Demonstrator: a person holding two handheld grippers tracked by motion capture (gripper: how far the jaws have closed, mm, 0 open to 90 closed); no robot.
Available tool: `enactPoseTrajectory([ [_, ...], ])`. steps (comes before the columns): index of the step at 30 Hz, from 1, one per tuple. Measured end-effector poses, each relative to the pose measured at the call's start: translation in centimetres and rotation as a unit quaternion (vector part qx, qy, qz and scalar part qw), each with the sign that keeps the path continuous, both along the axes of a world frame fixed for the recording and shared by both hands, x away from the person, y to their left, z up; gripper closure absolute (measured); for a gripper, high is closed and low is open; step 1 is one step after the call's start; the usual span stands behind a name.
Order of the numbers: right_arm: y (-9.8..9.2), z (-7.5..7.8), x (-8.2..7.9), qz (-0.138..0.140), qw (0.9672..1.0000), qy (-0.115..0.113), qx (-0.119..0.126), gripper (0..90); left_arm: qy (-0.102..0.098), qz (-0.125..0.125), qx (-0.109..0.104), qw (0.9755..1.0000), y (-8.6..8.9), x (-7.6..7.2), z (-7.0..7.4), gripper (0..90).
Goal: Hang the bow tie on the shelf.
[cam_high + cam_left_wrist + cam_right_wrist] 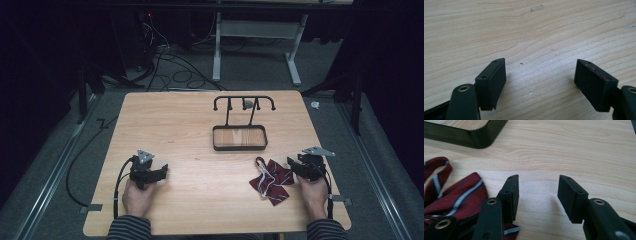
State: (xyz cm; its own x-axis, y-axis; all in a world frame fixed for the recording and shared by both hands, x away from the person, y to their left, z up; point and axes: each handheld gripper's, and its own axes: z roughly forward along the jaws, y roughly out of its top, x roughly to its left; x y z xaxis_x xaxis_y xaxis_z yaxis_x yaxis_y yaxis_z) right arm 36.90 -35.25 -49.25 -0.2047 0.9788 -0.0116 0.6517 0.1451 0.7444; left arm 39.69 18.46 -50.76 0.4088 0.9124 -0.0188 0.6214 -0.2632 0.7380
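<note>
A dark room surrounds your wooden table (165, 120), with a black rack and tray (240, 137) toward the far side. From above, the striped bow tie (272, 181) lies flat just left of your right gripper (294, 166), wings spread on a diagonal from near-left to far-right, strap looping away from you. Your left gripper (540, 82) rests with its jaws wide over bare wood. In the right gripper view, the jaws stand partly open and empty, the tie beside the left jaw; shift toward it and centre the knot before you close.
</note>
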Motion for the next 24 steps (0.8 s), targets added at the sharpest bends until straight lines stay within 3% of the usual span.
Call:
enactPoseTrajectory([
  [12, 2.5, 1.2, -0.7, 0.038, 0.9989, -0.018, 0.023, 63.3, -0.001, 0.001, -0.002, 1.0, 0.0, 0.1, 0.0, 26.2],
  [18, 4.4, 1.3, -0.8, 0.074, 0.9964, -0.021, 0.036, 65.6, 0.0, -0.001, -0.001, 1.0, 0.1, 0.0, 0.0, 25.3],
  [24, 4.9, 1.7, -0.7, 0.095, 0.9941, -0.025, 0.047, 66.8, 0.001, -0.002, -0.003, 1.0, 0.1, 0.0, 0.0, 25.2],
])
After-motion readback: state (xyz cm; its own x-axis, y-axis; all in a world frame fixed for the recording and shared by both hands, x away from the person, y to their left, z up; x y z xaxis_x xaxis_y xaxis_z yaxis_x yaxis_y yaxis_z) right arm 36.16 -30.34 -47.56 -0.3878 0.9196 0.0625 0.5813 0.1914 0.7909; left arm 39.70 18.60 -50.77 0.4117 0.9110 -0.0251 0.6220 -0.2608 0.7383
